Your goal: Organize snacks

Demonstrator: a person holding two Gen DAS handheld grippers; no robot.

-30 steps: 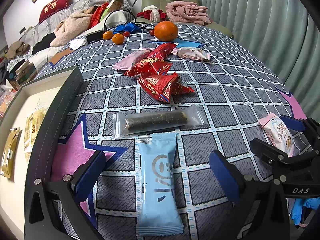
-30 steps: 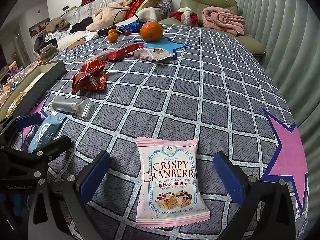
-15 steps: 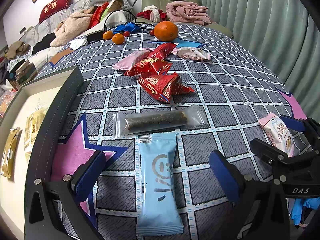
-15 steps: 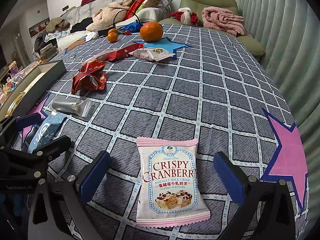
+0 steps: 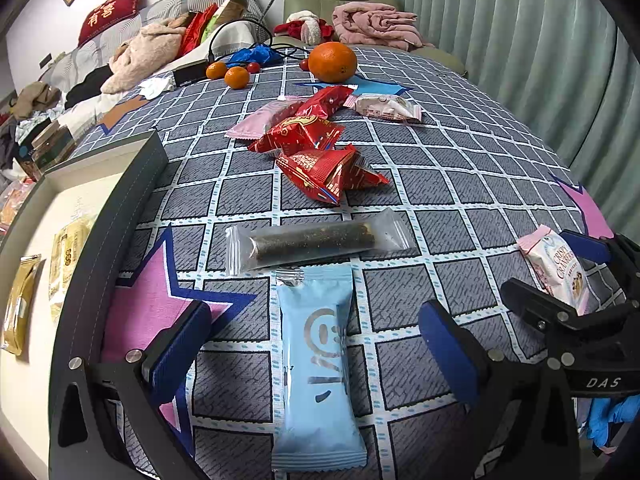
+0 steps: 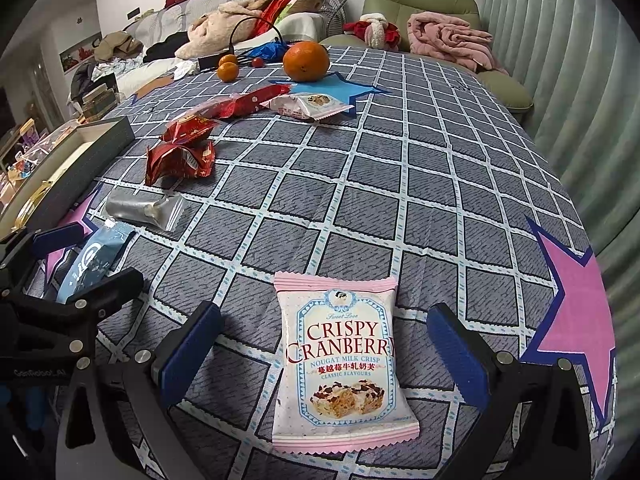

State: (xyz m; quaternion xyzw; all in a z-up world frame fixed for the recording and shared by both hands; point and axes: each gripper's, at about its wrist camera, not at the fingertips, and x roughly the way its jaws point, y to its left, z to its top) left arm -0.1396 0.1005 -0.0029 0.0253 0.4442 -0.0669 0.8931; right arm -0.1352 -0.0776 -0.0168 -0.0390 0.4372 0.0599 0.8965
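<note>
Seen from the left wrist, the left gripper point(image 5: 316, 344) stands spread wide, a light blue packet point(image 5: 316, 368) lying between its fingers on the checked cloth point(image 5: 460, 168), beside the box point(image 5: 132, 176). From the right wrist, the right gripper point(image 6: 324, 348) likewise gapes, straddling the Crispy Cranberry packet point(image 6: 344, 360) without touching it.

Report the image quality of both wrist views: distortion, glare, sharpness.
Left wrist view: strong fisheye bending of the tray wall, dark corners, glare on the clear-wrapped bar, blue packet sharp. Right wrist view: same barrel warp and vignette, cranberry packet print crisp, far sofa softer, soft shadows under the open jaws.
</note>
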